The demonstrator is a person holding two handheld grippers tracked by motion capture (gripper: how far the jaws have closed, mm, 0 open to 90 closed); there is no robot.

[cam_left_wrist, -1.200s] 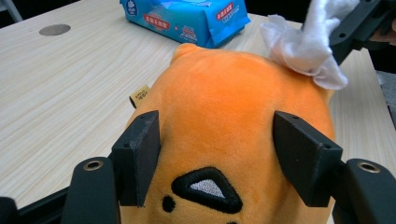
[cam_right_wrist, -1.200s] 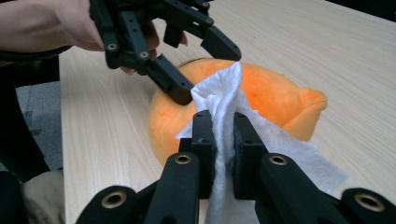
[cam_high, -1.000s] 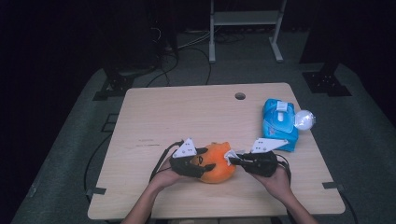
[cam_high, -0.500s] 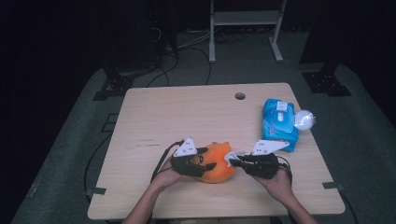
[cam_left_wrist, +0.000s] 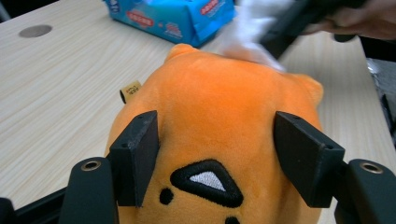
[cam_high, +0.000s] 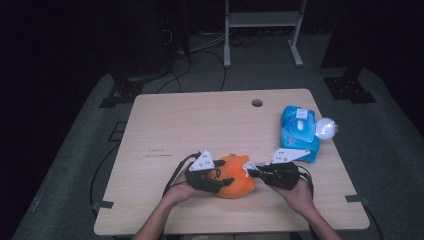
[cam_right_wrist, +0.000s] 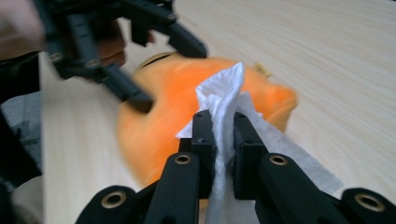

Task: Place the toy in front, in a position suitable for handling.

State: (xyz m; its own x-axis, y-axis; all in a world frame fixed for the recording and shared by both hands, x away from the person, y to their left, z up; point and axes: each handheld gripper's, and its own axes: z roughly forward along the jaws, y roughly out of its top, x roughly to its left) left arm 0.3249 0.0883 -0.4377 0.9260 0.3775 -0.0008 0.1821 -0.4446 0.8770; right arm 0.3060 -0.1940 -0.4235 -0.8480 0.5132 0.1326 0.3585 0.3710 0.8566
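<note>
- Orange plush toy (cam_high: pixel 234 175) lay at the wooden table's (cam_high: pixel 200 120) near edge, the left gripper (cam_left_wrist: pixel 215 151) clamped around it, its jaws just having eased wider.
- Right gripper (cam_right_wrist: pixel 224 135) pinched a white tissue (cam_right_wrist: pixel 223 91) against the toy.
- Blue wipes pack (cam_high: pixel 298 131) sat beyond, right of the toy, unobstructed.

A light wooden bench (cam_high: pixel 200 125) stands on a grey floor (cam_high: pixel 390 150). It has a small round hole (cam_high: pixel 257 103) near its far edge. The room behind is very dark. A white metal frame (cam_high: pixel 262 22) stands at the back, and black cables (cam_high: pixel 200 50) lie on the floor near it
</note>
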